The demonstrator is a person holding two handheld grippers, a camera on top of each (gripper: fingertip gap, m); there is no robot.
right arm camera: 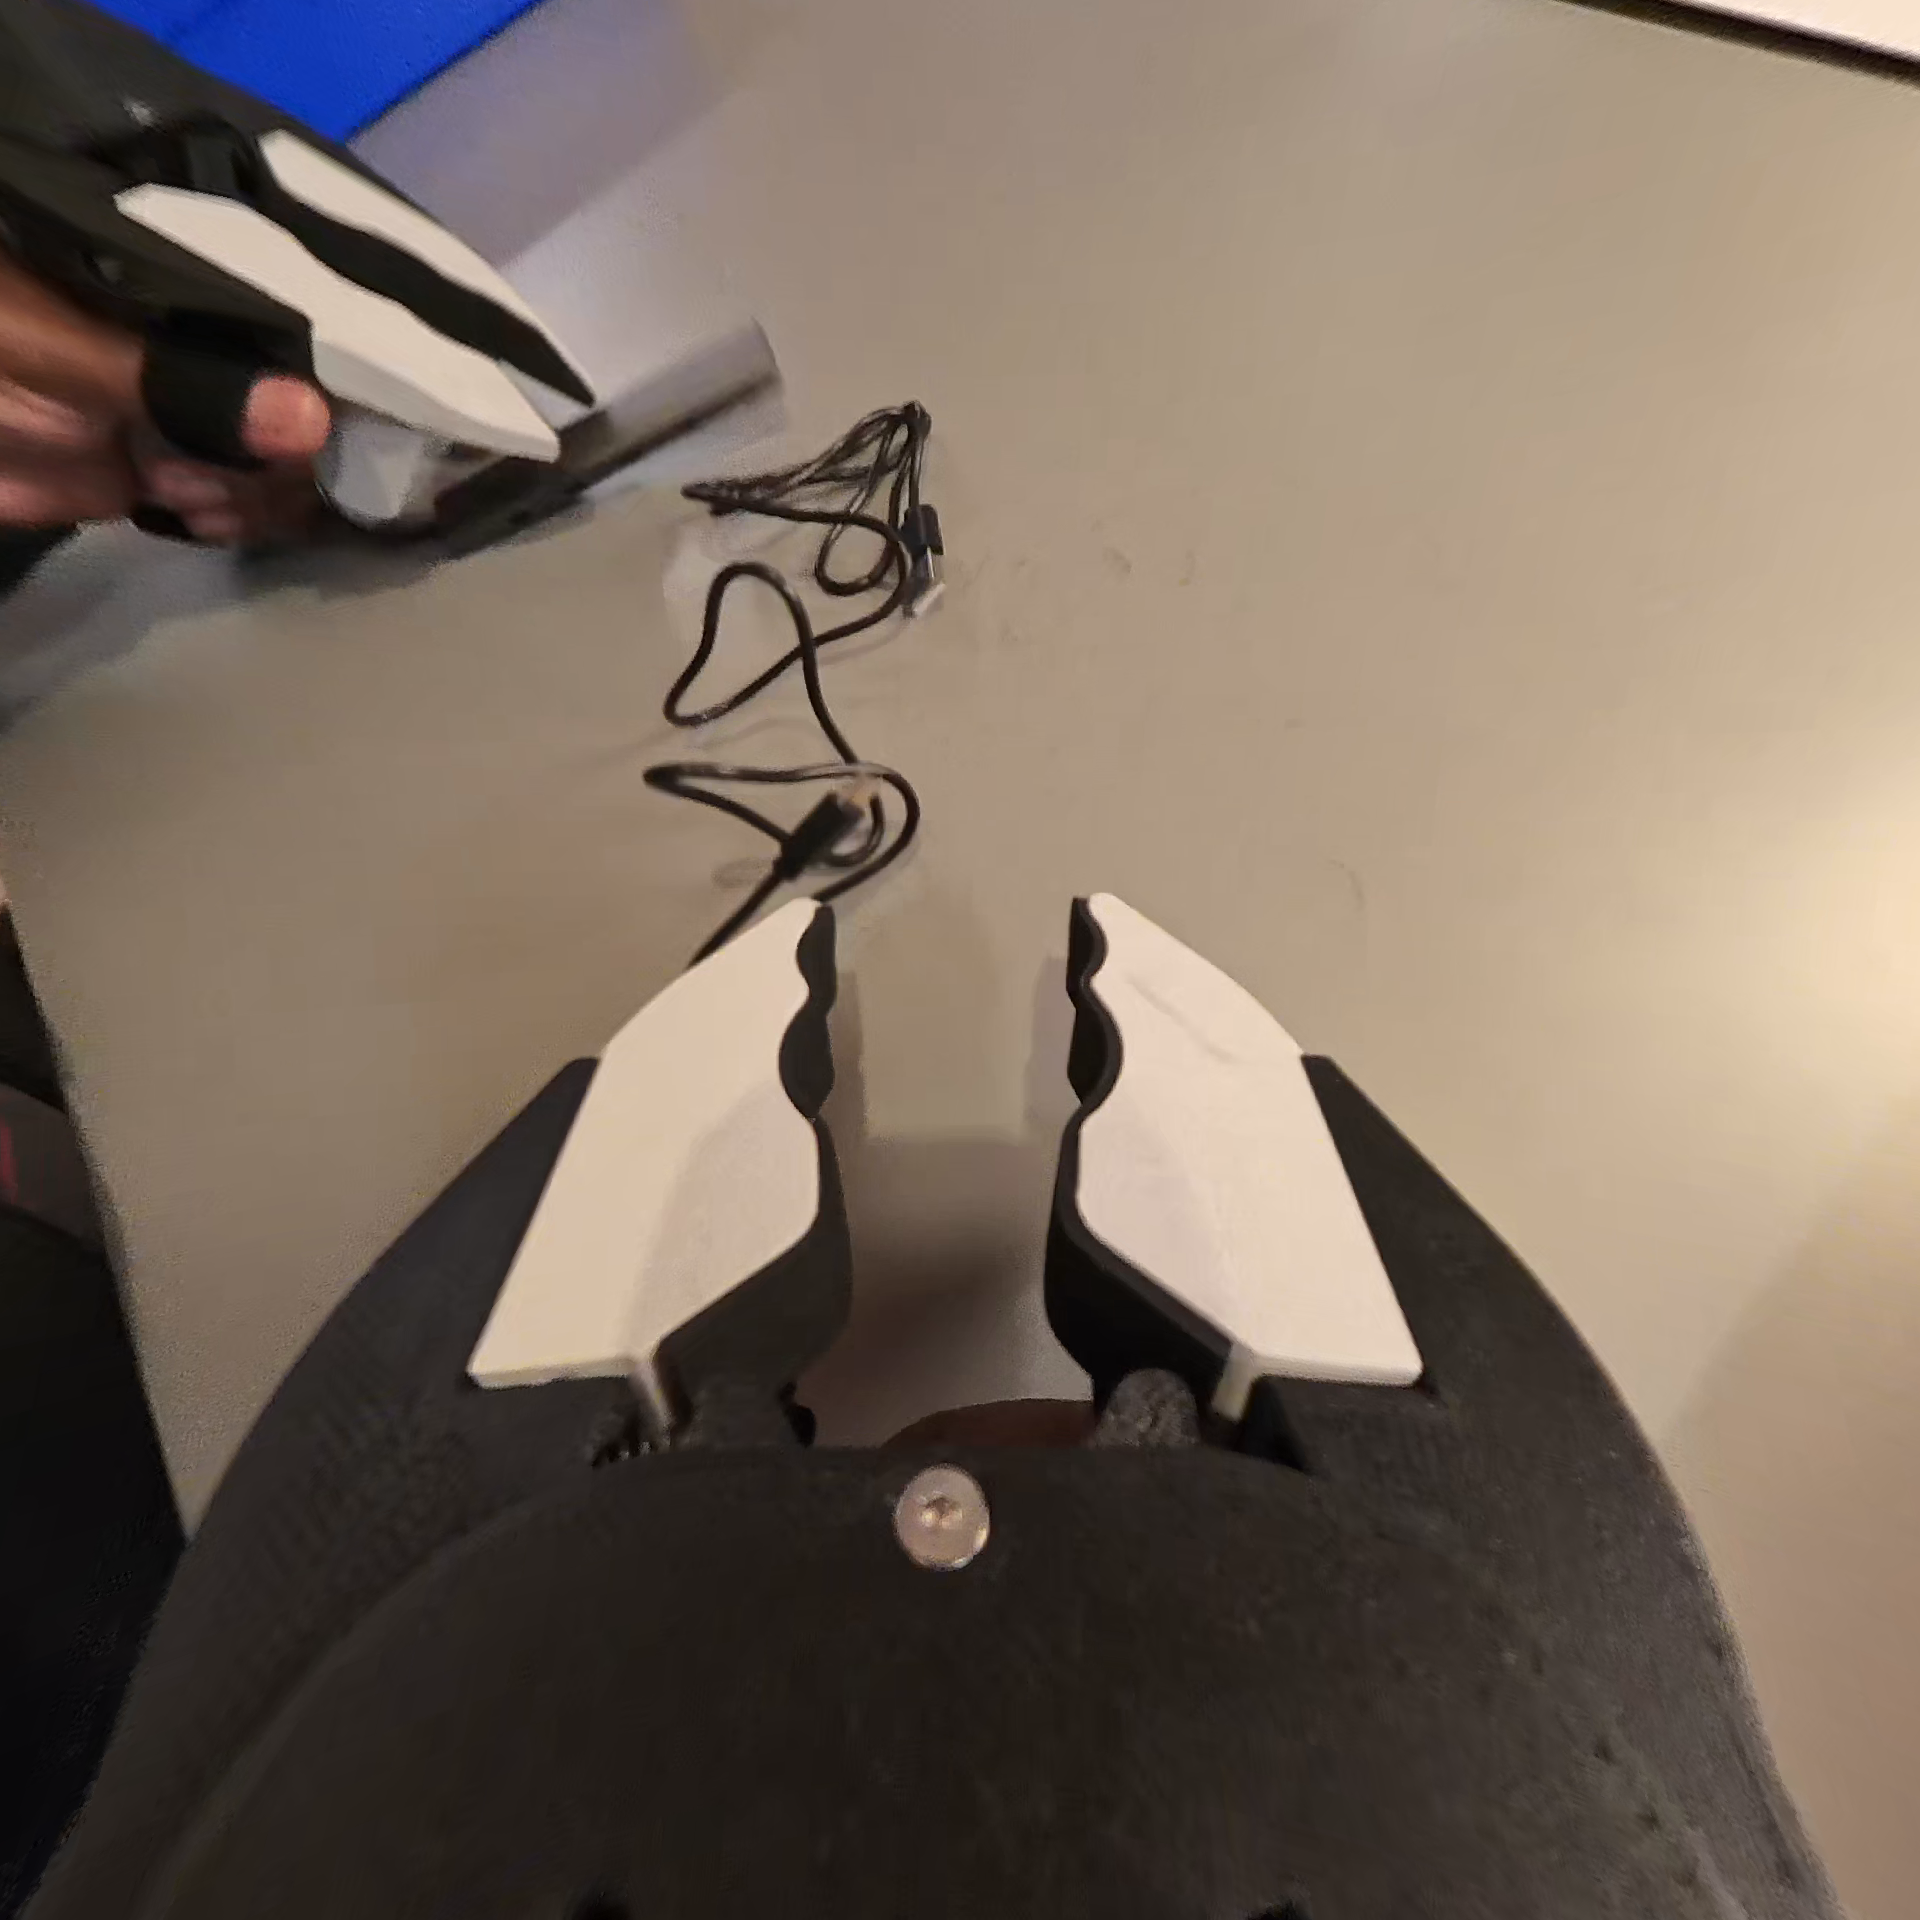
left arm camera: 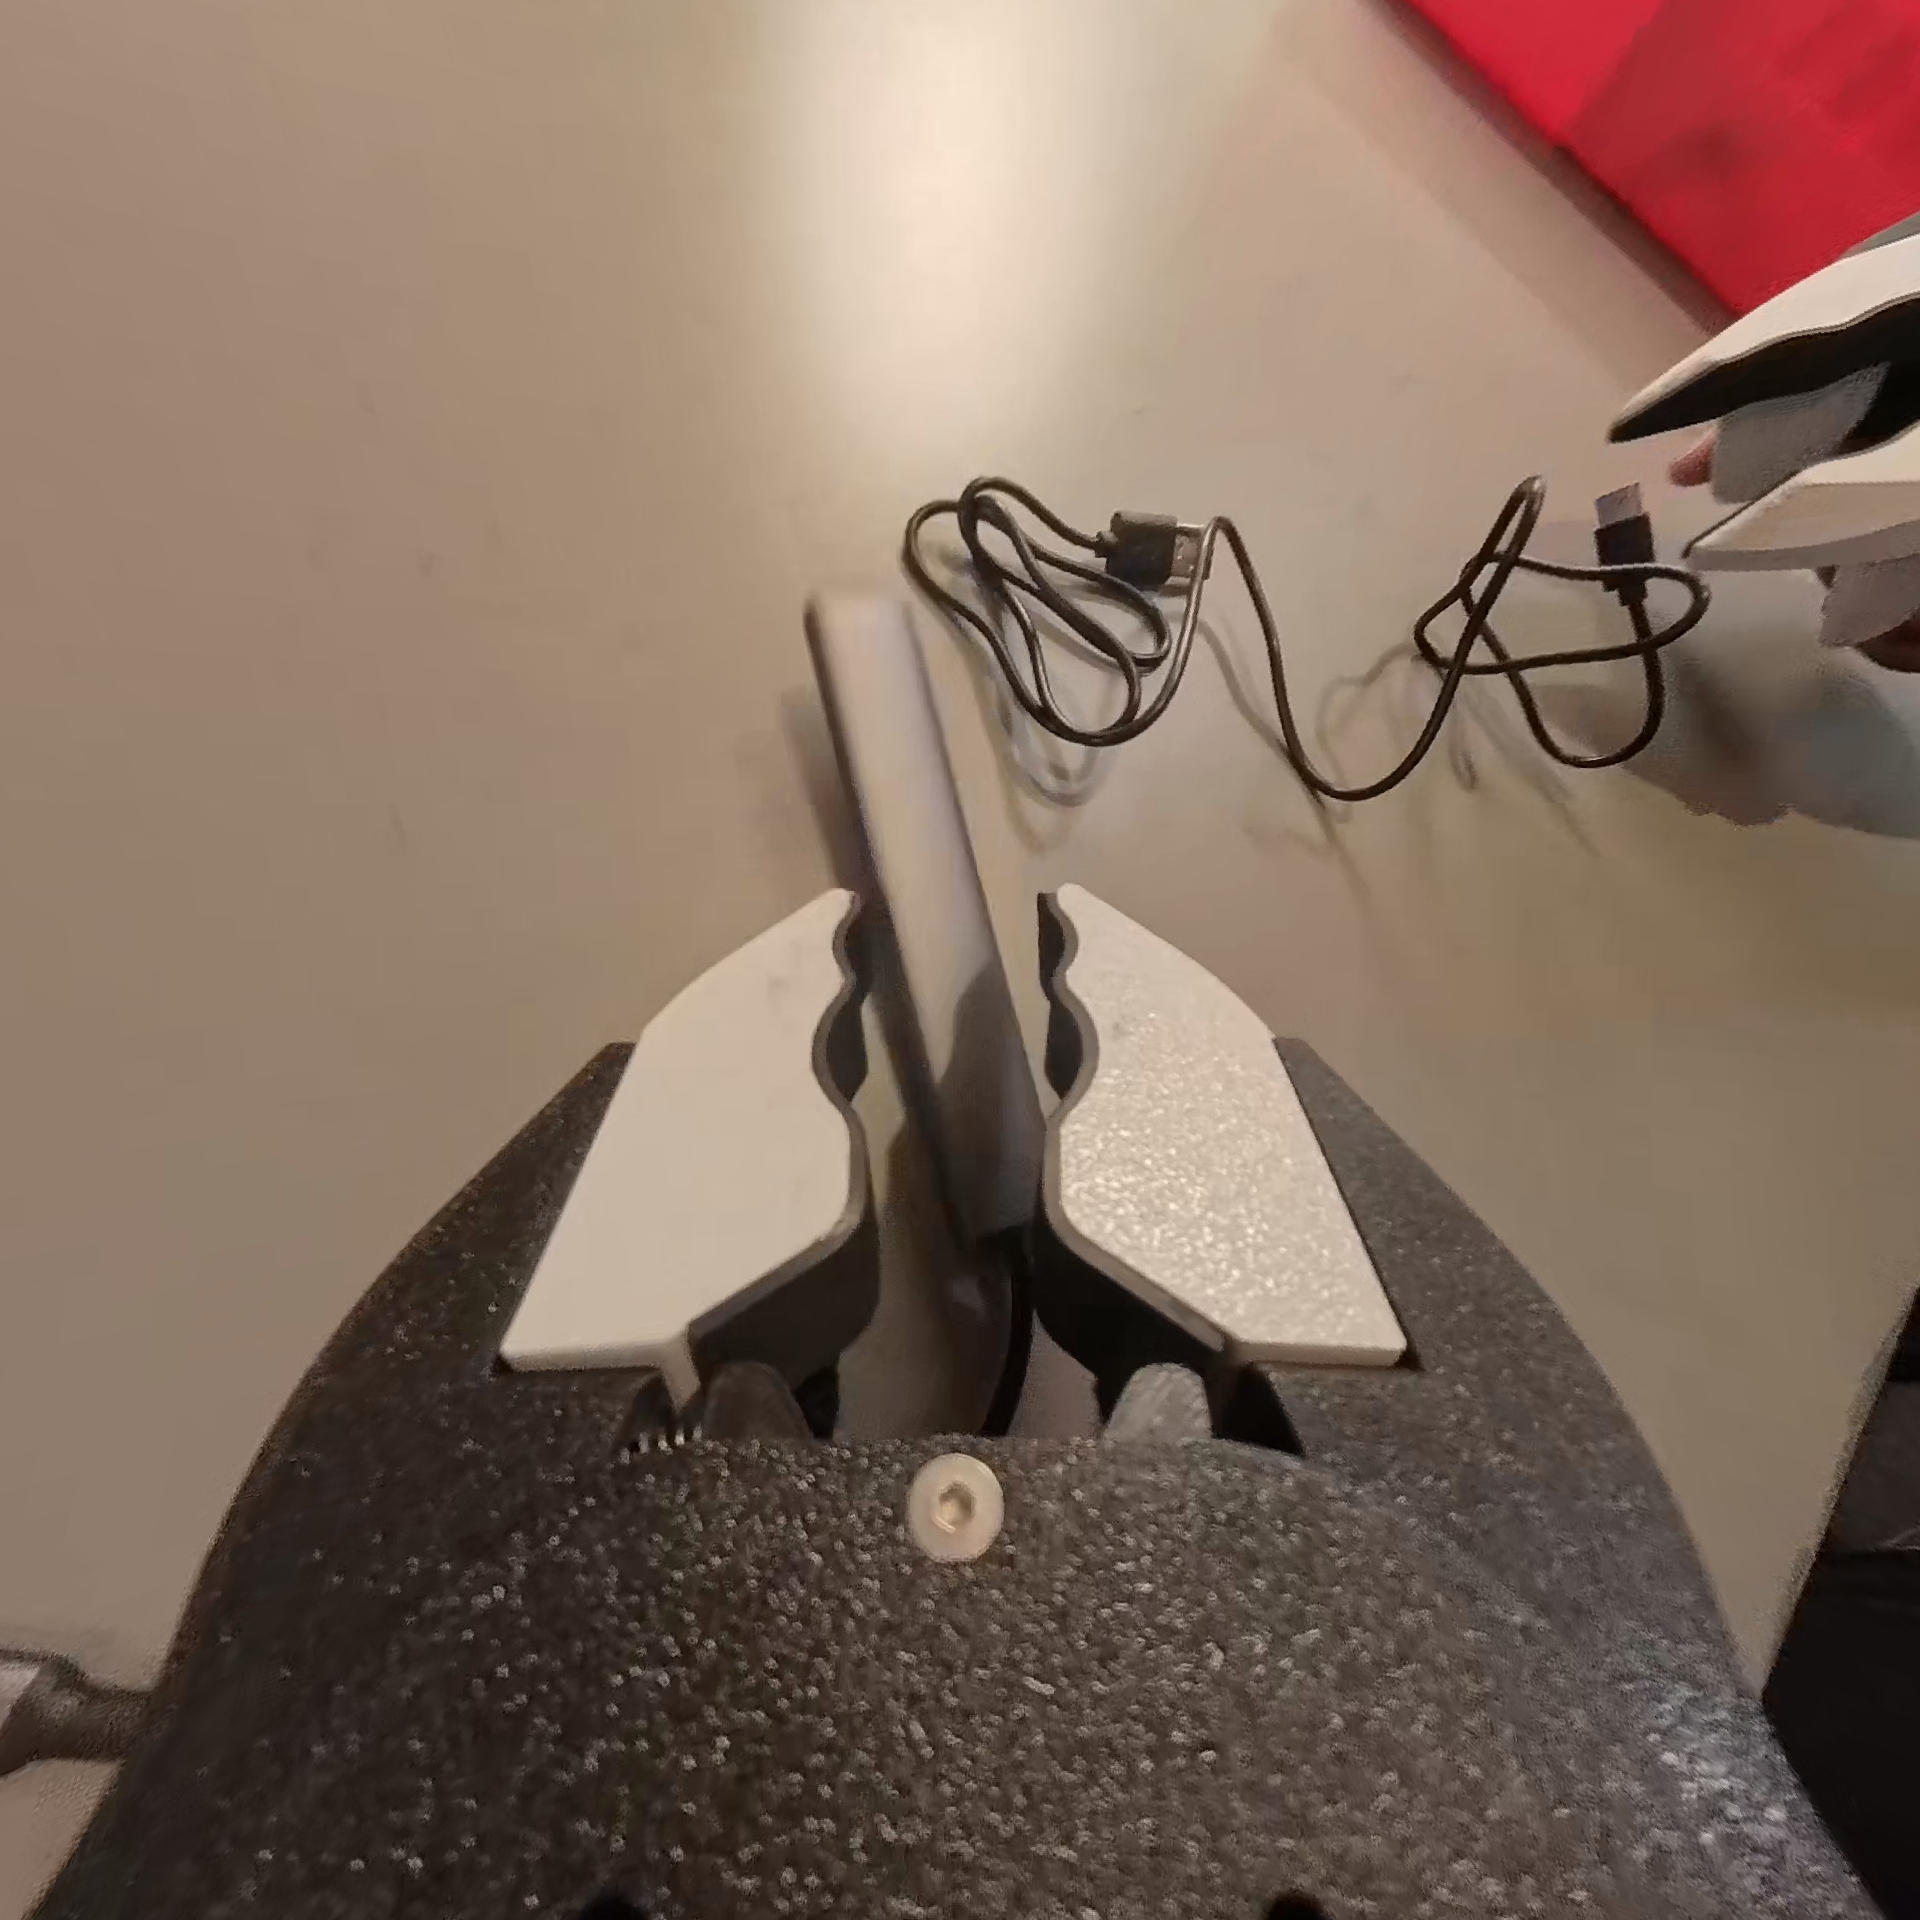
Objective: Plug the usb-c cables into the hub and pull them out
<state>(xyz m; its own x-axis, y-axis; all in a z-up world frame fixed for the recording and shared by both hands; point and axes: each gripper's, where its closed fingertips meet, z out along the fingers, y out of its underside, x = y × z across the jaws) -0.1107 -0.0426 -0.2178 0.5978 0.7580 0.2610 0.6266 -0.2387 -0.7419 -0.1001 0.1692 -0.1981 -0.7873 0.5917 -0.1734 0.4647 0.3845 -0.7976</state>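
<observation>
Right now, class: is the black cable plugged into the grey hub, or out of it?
Out. The black cable lies loose on the table beside the grey hub, its connector free.

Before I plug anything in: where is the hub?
In the left wrist view, the grey hub lies on the table between the left tool's fingers, black cables just right.

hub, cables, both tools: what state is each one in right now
hub: lying on the table, between the left tool's fingers, no cable plugged in that I can see
cable: loose, coiled beside the hub
second cable: loose, plug end near the right tool
left tool: open around the hub
right tool: open, empty
</observation>
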